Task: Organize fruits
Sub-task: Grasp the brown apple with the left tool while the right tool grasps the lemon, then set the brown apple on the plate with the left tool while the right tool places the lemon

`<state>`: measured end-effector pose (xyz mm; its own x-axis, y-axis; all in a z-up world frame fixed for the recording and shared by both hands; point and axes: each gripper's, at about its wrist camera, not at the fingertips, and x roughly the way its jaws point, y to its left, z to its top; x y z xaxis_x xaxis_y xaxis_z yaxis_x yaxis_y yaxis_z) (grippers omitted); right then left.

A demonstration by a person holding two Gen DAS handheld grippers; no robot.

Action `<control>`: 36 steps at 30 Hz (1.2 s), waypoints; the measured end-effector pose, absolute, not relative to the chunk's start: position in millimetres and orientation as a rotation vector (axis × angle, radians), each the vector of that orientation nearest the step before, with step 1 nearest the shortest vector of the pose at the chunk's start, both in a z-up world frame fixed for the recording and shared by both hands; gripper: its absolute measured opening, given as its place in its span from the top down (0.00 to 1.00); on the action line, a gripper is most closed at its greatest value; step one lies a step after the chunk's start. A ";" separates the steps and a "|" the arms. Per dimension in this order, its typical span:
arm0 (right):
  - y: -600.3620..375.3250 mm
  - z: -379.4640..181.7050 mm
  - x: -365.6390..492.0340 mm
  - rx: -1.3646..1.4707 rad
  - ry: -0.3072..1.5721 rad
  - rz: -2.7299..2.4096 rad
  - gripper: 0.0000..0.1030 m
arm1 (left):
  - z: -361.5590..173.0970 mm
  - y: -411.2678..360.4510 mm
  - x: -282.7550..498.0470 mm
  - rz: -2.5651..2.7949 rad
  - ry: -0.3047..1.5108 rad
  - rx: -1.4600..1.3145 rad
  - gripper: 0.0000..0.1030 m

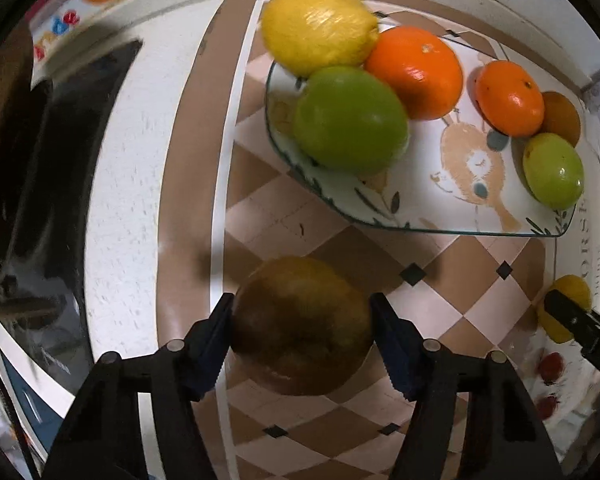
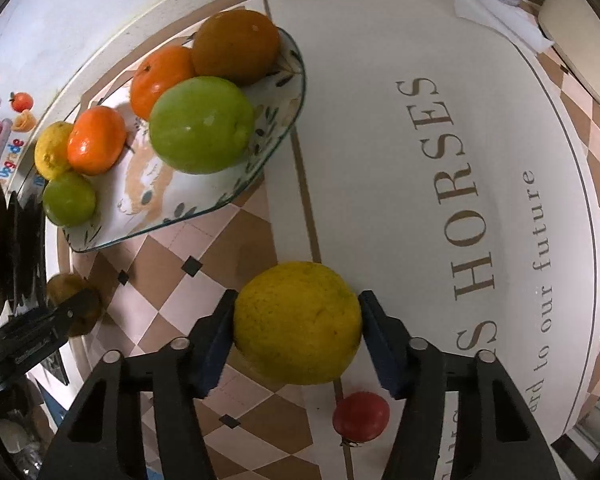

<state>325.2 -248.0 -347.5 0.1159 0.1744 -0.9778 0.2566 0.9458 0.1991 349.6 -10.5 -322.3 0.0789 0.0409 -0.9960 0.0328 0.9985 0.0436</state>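
Checkered tablecloth (image 1: 260,208), left tool (image 1: 302,320) hides brownish fruit (image 1: 300,320)

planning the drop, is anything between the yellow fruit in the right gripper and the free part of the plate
Nothing visible stands between them. The yellow citrus sits between the right gripper's pads on the checkered tablecloth, and only bare cloth lies toward the plate. The plate's near middle is free; a green fruit crowds its right side.
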 end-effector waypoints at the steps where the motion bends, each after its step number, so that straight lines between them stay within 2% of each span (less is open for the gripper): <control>1: -249.1 -345.6 326.9 0.349 1.463 -0.061 0.40 | -321.5 -12.1 348.6 0.004 1.484 0.067 0.38; 9: -243.7 -342.0 321.9 0.354 1.459 -0.022 0.40 | -308.5 -31.6 346.1 -0.048 1.440 0.078 0.38; 21: -258.5 -300.4 339.3 0.526 1.369 0.078 0.40 | -244.7 -70.0 373.7 -0.190 1.339 0.021 0.38; 24: -261.0 -287.4 362.9 0.593 1.350 0.121 0.40 | -251.8 -71.4 388.8 -0.203 1.373 -0.030 0.38; 28: -261.6 -276.3 402.5 0.665 1.363 0.184 0.40 | -275.3 -58.9 411.7 -0.237 1.479 -0.230 0.38; 31: -250.1 -277.6 434.6 0.686 1.405 0.220 0.40 | -287.9 -53.6 418.6 -0.240 1.529 -0.349 0.38; 36: -232.6 -292.4 465.1 0.722 1.481 0.247 0.40 | -295.3 -53.6 423.2 -0.216 1.551 -0.388 0.38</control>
